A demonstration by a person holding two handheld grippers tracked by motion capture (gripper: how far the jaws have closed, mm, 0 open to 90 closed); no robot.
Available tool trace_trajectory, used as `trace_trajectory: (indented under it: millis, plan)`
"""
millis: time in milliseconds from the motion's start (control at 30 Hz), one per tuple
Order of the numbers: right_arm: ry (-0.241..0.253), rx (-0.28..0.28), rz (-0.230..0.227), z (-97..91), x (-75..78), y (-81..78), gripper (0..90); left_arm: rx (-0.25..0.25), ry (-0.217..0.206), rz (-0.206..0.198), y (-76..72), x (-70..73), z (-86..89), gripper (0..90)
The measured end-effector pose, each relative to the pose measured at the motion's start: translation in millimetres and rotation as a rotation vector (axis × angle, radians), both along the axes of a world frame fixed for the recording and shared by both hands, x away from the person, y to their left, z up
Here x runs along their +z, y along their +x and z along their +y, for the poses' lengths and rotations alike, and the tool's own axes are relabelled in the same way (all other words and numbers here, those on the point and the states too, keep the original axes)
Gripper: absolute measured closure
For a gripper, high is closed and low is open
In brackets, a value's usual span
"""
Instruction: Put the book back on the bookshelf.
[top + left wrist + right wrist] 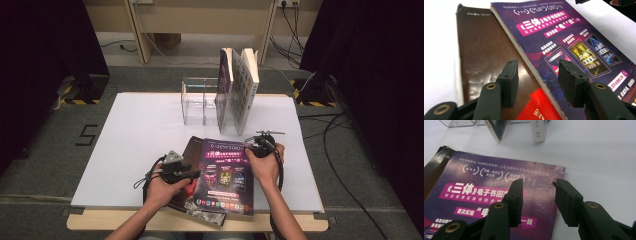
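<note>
**High view: two books stand in the rack, the purple one lies flat**

High view shows the purple book (226, 175) lying flat on the white worktop (135, 145), near the person's edge, on top of a brown book (191, 150) that comes out at its left side. Behind them a clear rack (197, 102) stands, and two upright books (239, 90) lean at its right end, so I judge that part of the sorting is already done. The two flat books are left to be lifted and put upright.

The left gripper (192, 174) is at the left edge of the purple book. In the left gripper view its jaws stand apart, one over the brown cover (481, 57) and one over the purple cover (564, 37), and they hold nothing. The right gripper (250, 149) is at the far right corner of the same book. In the right gripper view its jaws are also apart, above that corner (544, 180), with nothing clamped.

No grasp is made yet. I think the next step is to raise one edge of the purple book.
</note>
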State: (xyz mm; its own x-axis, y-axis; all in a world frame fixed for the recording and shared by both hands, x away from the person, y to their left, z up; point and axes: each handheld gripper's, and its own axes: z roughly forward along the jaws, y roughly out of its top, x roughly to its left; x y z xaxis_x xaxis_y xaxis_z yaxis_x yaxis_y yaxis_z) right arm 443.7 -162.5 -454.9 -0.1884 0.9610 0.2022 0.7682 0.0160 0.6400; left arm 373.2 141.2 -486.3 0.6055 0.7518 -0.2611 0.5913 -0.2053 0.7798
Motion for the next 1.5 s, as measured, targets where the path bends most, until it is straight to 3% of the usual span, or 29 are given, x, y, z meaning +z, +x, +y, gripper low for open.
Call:
trace_trajectory:
  millis: [333,600,1133,1500]
  plan:
    - [0.009,-0.011,0.030,-5.4,-7.4,5.2,58.0,-0.013,0.003,0.031,1.8,-3.1,-9.1,50.5]
    - [0.014,0.004,0.055,-7.7,-10.9,19.8,57.2,-0.016,0.011,0.049,-1.0,-7.7,-9.8,50.5]
    - [0.003,0.006,0.091,-6.3,-14.7,39.3,55.9,-0.026,0.008,0.059,-1.3,-8.4,-11.4,51.0]
    - [0.042,-0.001,0.093,-8.9,-18.0,43.3,53.8,-0.026,0.016,0.055,-0.9,-8.7,-12.5,52.9]
